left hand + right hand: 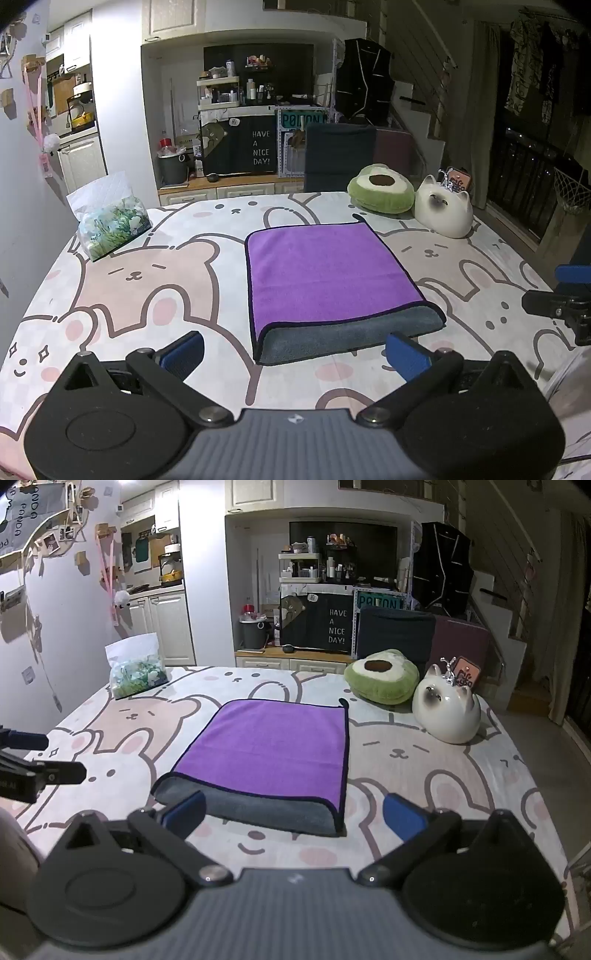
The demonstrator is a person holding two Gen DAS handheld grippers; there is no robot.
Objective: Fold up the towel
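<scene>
Presently: purple towel [332, 269], folded, grey underside showing, flat on tabletop [155, 280]; left tool [293, 352] and right tool [293, 814] both spread wide, empty.

Both wrist views look low and forward across the worktop [155, 266] toward the kitchen wall. The left view has the towel [328, 273] ahead-right of its jaws; the right view ahead-left; both share it, near.

The left gripper [293, 350] and the right gripper [293, 818] both hang low with their blue fingers spread wide, holding nothing.
</scene>
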